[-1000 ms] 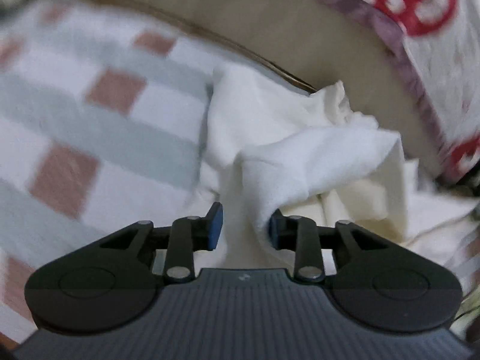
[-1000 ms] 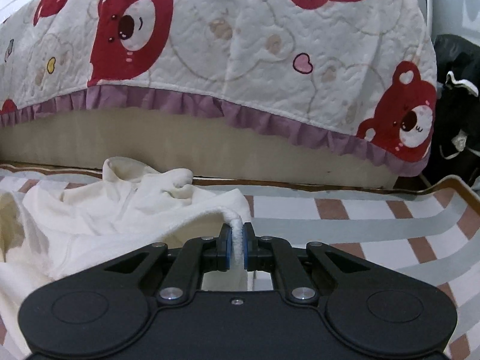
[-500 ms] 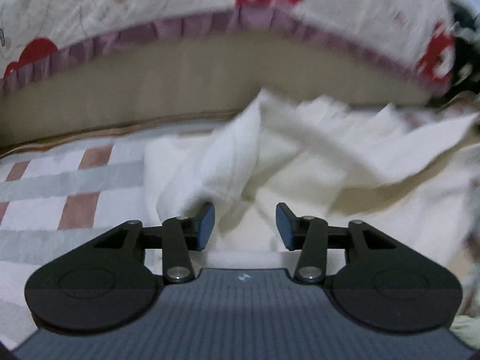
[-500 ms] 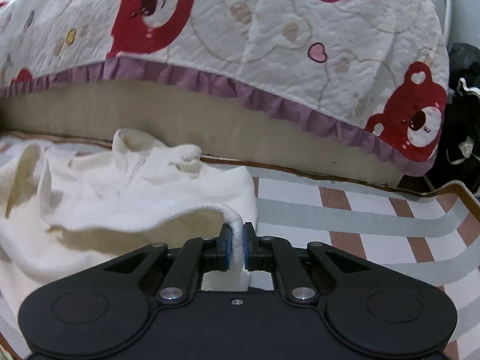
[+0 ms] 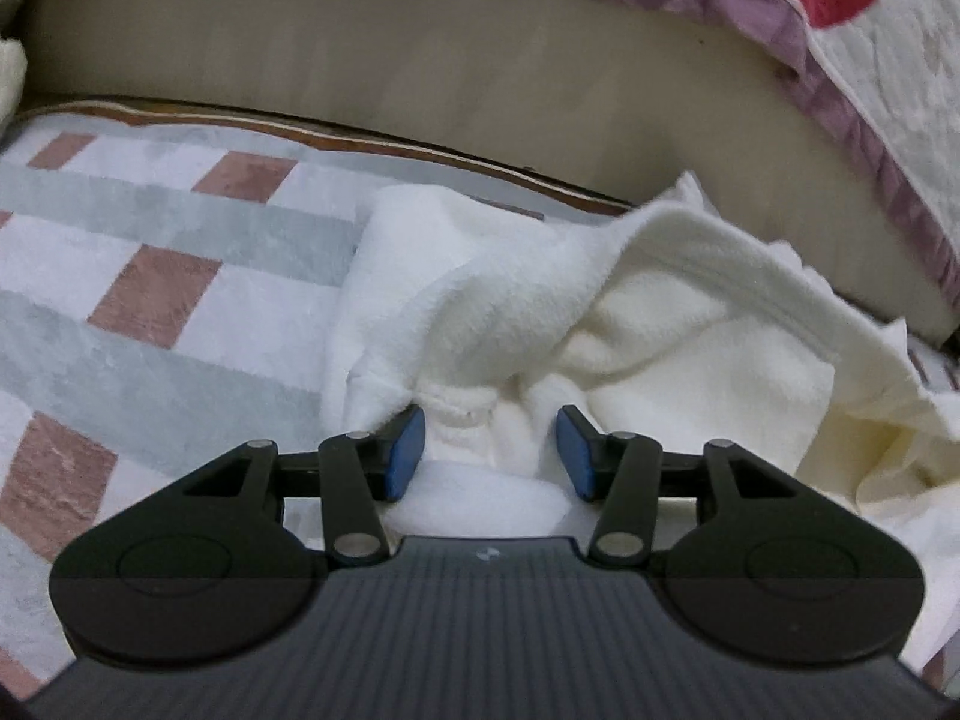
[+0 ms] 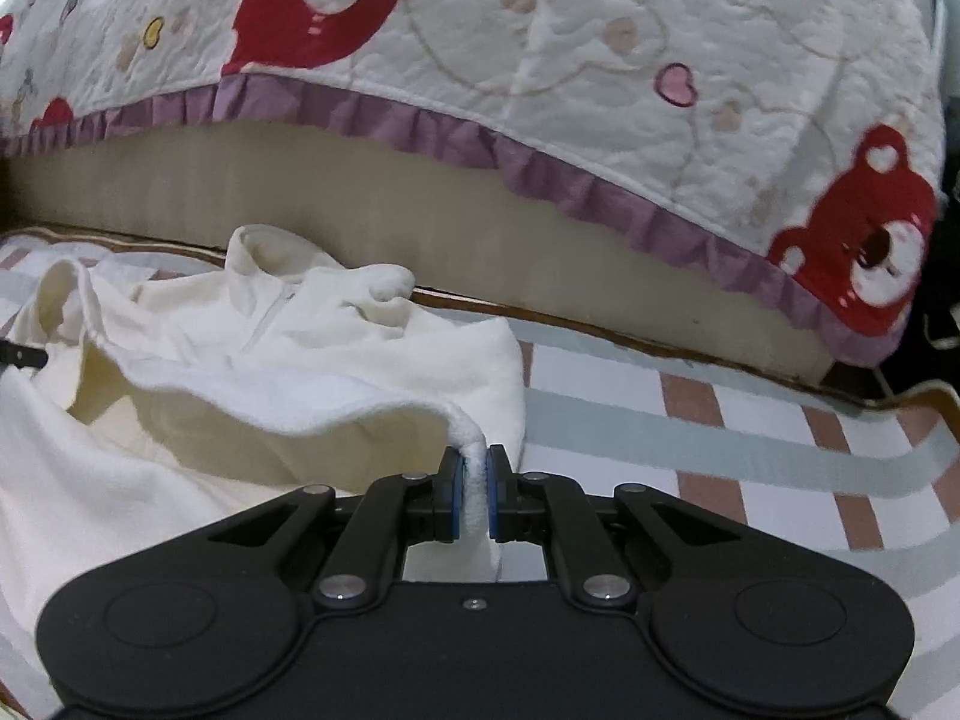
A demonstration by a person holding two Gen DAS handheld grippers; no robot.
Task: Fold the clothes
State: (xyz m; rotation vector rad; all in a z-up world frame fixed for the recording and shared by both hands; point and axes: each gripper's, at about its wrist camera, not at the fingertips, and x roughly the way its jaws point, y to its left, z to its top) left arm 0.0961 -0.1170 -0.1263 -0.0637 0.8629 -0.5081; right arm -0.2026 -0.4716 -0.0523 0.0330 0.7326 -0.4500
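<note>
A cream fleece garment (image 5: 630, 324) lies crumpled on a checked rug. In the left wrist view my left gripper (image 5: 489, 450) is open, its blue pads on either side of a bunched fold of the garment, not closed on it. In the right wrist view my right gripper (image 6: 474, 495) is shut on a hem edge of the same garment (image 6: 252, 360), which spreads to the left with its collar and zip near the bed base.
The rug (image 5: 150, 288) has grey stripes and pink squares and also shows in the right wrist view (image 6: 750, 450). A beige bed base (image 6: 420, 216) with a bear-print quilt (image 6: 540, 30) stands just behind. Dark items (image 6: 942, 276) lie at the far right.
My left gripper has swung about and now sits low over a bunched fold, still open. My right gripper has kept its grip on the hem and moved slightly nearer the bed.
</note>
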